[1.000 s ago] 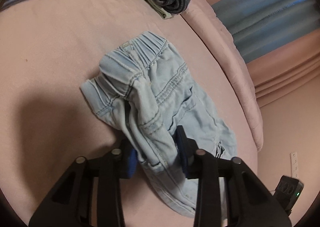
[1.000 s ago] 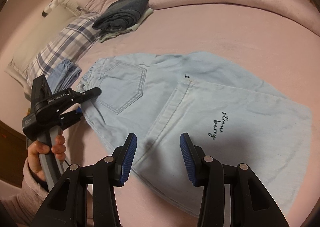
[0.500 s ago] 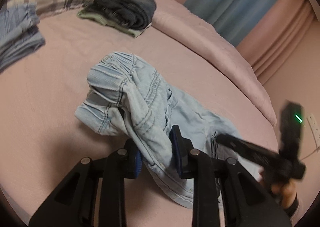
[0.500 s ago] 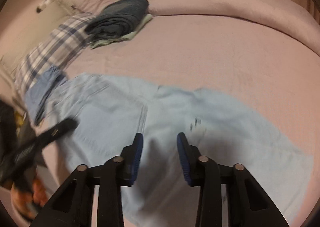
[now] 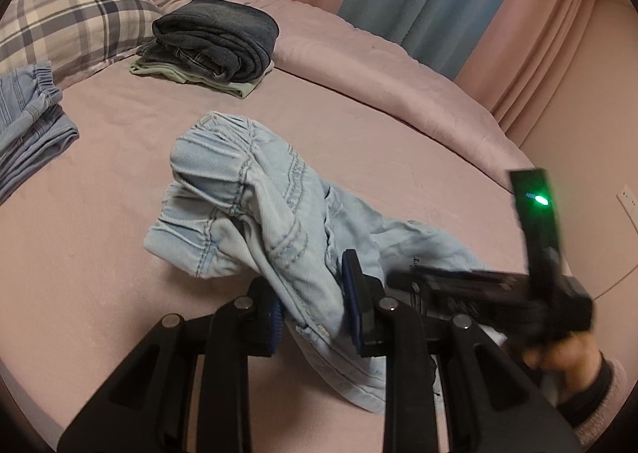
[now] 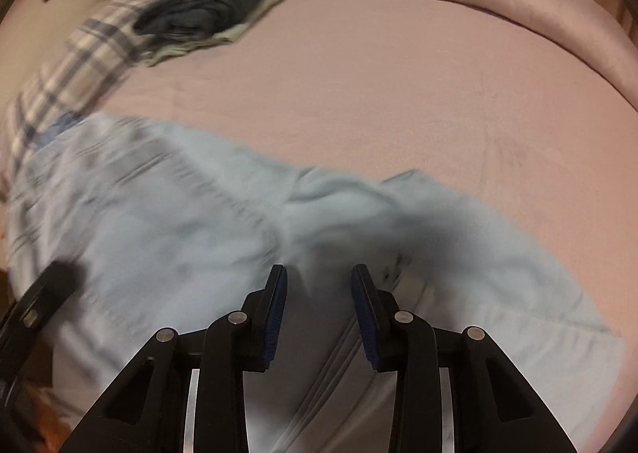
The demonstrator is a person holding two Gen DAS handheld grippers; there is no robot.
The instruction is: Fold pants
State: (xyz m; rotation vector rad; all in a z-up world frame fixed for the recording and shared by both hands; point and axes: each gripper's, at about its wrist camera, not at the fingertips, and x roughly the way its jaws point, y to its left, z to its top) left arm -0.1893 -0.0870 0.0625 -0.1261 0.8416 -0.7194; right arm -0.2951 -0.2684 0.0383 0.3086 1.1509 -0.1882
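Light blue denim pants (image 5: 255, 213) lie on the pink bed, bunched at the waistband. My left gripper (image 5: 315, 313) is shut on a fold of the pants near the waist and lifts it. The pants also fill the right wrist view (image 6: 167, 221), blurred by motion. My right gripper (image 6: 319, 305) is over the pants with its jaws narrowed around the cloth; the blur hides whether they pinch it. The right gripper also shows in the left wrist view (image 5: 490, 285), held in a hand at the lower right.
A folded stack of dark jeans (image 5: 215, 38) on a pale green garment sits at the back of the bed. A plaid pillow (image 5: 67, 22) and a folded blue garment (image 5: 28, 114) are at the left. A pink duvet roll (image 5: 379, 66) runs along the far edge.
My left gripper has lifted and dragged the waist fold, bunching the pants. My right gripper has moved in over the pants and narrowed its jaws.
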